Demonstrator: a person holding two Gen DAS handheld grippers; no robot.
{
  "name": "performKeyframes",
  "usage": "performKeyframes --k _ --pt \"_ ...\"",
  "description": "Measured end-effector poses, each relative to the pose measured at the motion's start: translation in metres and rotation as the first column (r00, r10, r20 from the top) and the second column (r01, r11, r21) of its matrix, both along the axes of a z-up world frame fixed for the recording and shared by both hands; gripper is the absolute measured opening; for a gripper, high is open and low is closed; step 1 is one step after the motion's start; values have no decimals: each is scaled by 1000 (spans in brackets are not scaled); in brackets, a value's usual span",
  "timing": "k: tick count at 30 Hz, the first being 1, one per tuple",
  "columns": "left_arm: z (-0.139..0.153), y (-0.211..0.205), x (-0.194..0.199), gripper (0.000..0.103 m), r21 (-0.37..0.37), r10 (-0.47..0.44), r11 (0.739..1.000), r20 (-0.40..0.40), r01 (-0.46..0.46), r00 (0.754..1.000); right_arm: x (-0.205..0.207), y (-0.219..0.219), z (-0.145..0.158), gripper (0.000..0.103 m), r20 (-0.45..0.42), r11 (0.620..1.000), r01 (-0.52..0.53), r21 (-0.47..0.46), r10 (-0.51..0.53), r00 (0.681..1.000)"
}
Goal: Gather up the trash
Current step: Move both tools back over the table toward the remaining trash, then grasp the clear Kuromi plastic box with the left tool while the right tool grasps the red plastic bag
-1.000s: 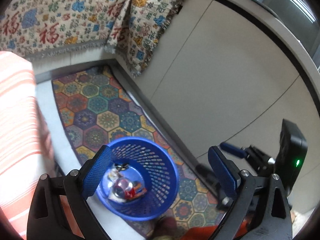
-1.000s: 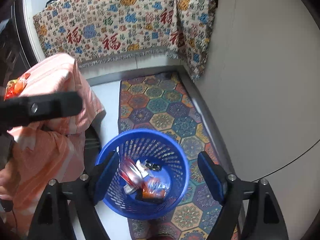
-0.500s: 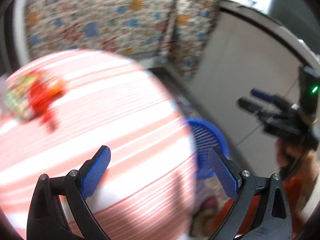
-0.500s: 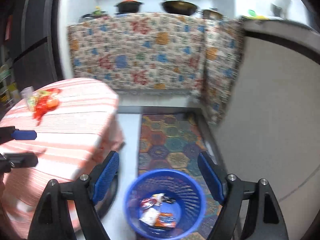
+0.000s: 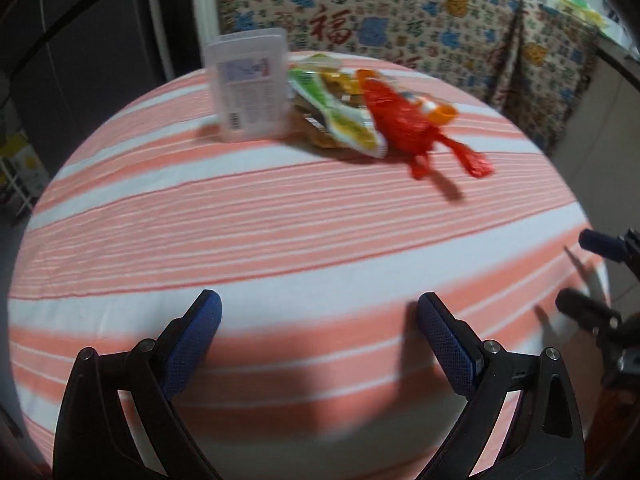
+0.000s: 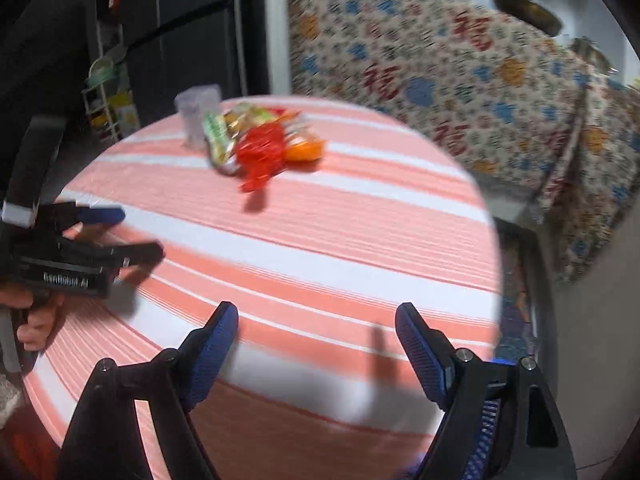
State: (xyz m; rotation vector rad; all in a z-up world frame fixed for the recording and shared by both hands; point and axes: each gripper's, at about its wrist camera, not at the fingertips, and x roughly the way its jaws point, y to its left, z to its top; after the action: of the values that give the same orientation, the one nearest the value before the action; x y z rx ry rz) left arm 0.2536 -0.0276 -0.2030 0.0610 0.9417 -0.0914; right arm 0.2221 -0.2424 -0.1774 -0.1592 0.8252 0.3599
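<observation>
A pile of trash lies at the far side of a round table with a pink-and-white striped cloth [image 5: 280,232]: a red plastic bag [image 5: 404,120], a green and yellow snack wrapper [image 5: 340,120] and an orange piece [image 5: 442,113]. The pile also shows in the right wrist view, with the red bag [image 6: 262,148] in front. My left gripper [image 5: 318,320] is open and empty over the table's near edge. My right gripper [image 6: 316,332] is open and empty, to the right of the left one. A sliver of the blue basket [image 6: 486,416] shows behind the right finger.
A clear plastic container [image 5: 250,84] stands upright left of the pile. A patterned cloth [image 5: 400,8] hangs over the counter behind. A patterned rug [image 6: 516,300] lies on the floor right of the table. A dark fridge [image 6: 180,20] stands at back left.
Both grippers have lifted from above the blue basket on the floor and swung left to face the tabletop. Both stay open and empty.
</observation>
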Motion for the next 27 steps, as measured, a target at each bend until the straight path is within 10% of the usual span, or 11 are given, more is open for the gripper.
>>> performKeyframes --k 13,18,22,27 --pt "4 53 55 101 -9 82 997 -11 -82 997 42 47 -15 91 -72 1000 -20 -21 18 997" --pt "65 80 69 101 -182 144 976 110 -123 983 42 46 -15 91 -73 998 -50 -23 48 996" --pt "110 79 115 102 -183 181 972 189 -147 965 41 47 -15 91 -74 998 -54 -26 52 996" --pt "91 65 182 101 -127 153 982 82 -142 985 41 47 -15 91 -75 998 -55 -26 53 996"
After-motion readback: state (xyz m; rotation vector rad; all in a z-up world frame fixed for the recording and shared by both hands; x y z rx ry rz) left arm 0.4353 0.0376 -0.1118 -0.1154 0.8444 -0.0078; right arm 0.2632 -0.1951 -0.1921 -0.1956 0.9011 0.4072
